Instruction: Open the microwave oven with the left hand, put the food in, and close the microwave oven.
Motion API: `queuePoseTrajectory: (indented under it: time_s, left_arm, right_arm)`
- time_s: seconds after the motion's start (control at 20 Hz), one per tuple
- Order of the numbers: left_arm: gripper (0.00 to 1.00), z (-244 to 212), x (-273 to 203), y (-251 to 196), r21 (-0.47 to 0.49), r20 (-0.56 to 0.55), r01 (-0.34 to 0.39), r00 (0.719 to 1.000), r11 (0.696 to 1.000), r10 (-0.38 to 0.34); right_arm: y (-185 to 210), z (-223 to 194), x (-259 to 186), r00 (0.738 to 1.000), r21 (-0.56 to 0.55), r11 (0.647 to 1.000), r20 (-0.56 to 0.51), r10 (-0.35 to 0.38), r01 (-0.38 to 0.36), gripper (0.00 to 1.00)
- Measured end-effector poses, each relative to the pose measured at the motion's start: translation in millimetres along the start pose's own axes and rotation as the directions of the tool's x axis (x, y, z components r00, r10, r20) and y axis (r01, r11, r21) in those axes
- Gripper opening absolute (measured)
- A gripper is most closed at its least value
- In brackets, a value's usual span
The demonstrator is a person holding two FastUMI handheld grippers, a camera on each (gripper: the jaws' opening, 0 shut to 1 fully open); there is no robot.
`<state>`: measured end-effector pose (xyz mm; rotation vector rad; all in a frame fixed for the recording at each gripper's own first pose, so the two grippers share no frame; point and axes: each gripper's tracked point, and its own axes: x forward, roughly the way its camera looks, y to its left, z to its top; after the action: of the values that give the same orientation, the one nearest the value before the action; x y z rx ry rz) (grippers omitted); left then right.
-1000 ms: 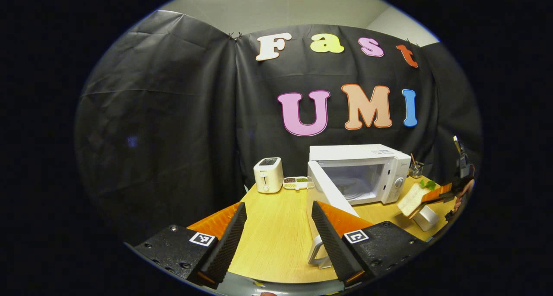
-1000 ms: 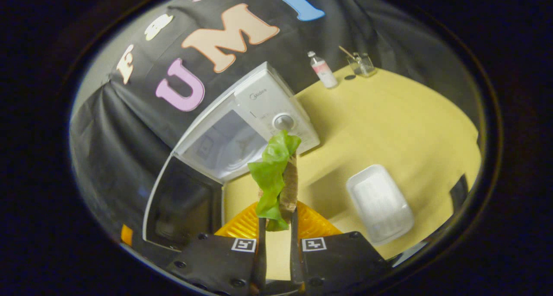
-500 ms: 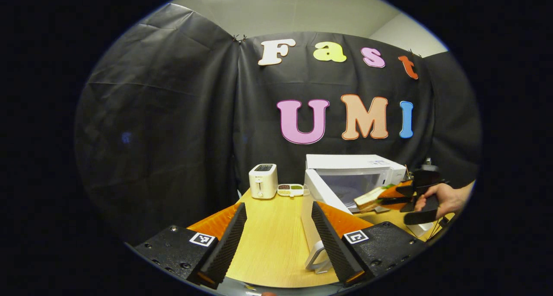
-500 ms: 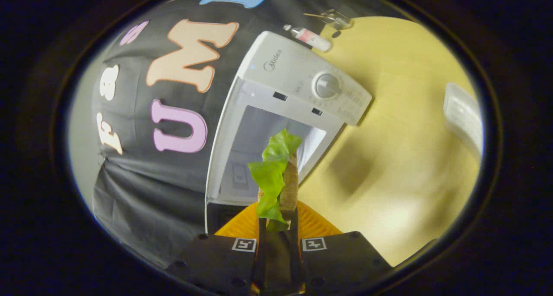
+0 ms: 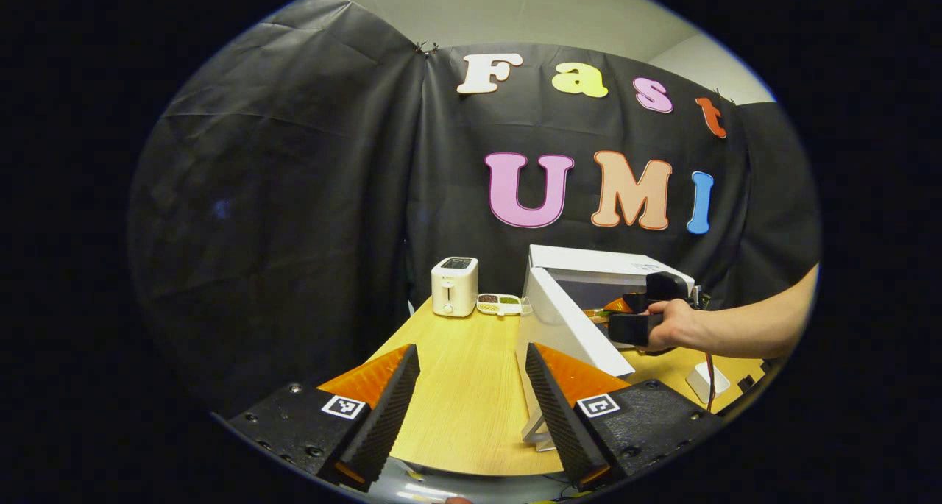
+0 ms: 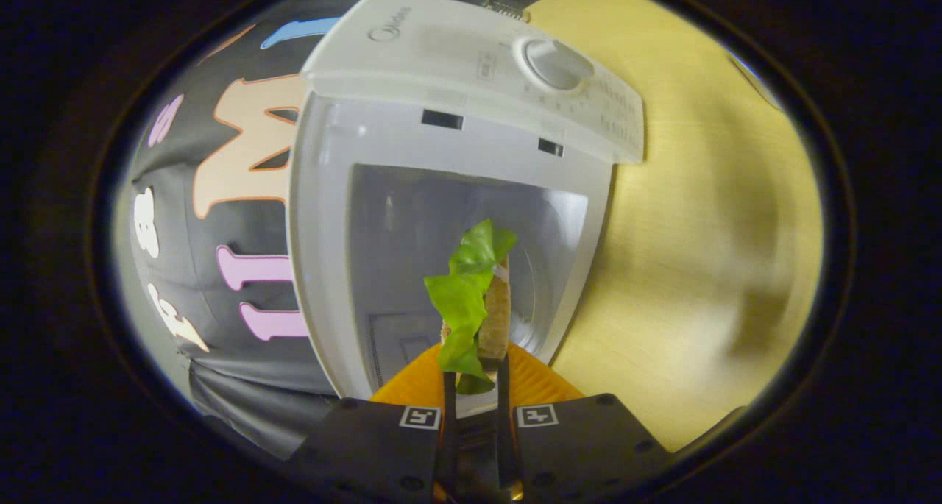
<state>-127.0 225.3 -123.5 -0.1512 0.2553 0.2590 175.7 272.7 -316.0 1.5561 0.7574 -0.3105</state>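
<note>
Microwave: we see one white microwave oven [image 5: 611,268] at the far right of the wooden table [image 5: 471,394], its door [image 5: 570,327] swung wide toward the near left. In the right gripper view the cavity [image 6: 441,261] gapes right ahead, and we make out a round turntable on its floor with nothing on it.
Food: one sandwich [image 6: 482,313], bread with a green lettuce leaf, sits at the mouth of the cavity, not yet set down inside.
Right gripper: we see the right gripper [image 6: 475,375] pinched narrow on the sandwich, both fingers pressing its sides. In the left gripper view the same tool [image 5: 640,313] reaches into the oven opening, held by a hand [image 5: 673,326] with a bare forearm.
Left gripper: we see the left gripper [image 5: 467,390] spread wide and holding nothing, hovering over the near table, close beside the door's edge.
Other containers: one small divided dish [image 5: 499,303] holds dark and green contents in its compartments; we cannot tell what they are.
Count: one white toaster [image 5: 455,286] stands just left of that dish, at the far edge.
View difference: the oven's control knob [image 6: 556,62] faces us in the right gripper view.
</note>
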Motion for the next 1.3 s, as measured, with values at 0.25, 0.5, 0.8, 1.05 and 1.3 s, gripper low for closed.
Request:
queuePoseTrajectory:
  time_s: [0.25,0.5,0.8,1.05,1.3]
  left_arm:
    - [0.89,0,-1,9,0.011,-0.004,-0.013,1.0,1.0,0.013]
    - [0.89,-3,10,3,0.002,-0.018,0.015,1.0,1.0,-0.015]
    - [0.89,3,24,-13,-0.006,-0.003,0.057,0.998,0.998,-0.057]
    - [0.89,4,30,-19,-0.003,-0.003,0.072,0.997,0.997,-0.072]
    - [0.89,-4,30,-26,0.023,-0.008,0.094,0.996,0.995,-0.094]
  right_arm:
    - [3,7,31,0.995,-0.04,0.999,0.096,0.036,-0.032,0.23]
    - [-9,0,59,0.996,-0.016,0.999,0.083,0.029,-0.027,0.23]
    - [-23,-16,59,0.999,-0.046,0.998,-0.022,-0.04,0.039,0.8]
    - [-27,-11,30,0.995,-0.145,0.987,-0.064,-0.081,0.071,0.95]
    - [-45,6,-11,0.989,-0.275,0.959,-0.112,-0.1,0.066,0.94]
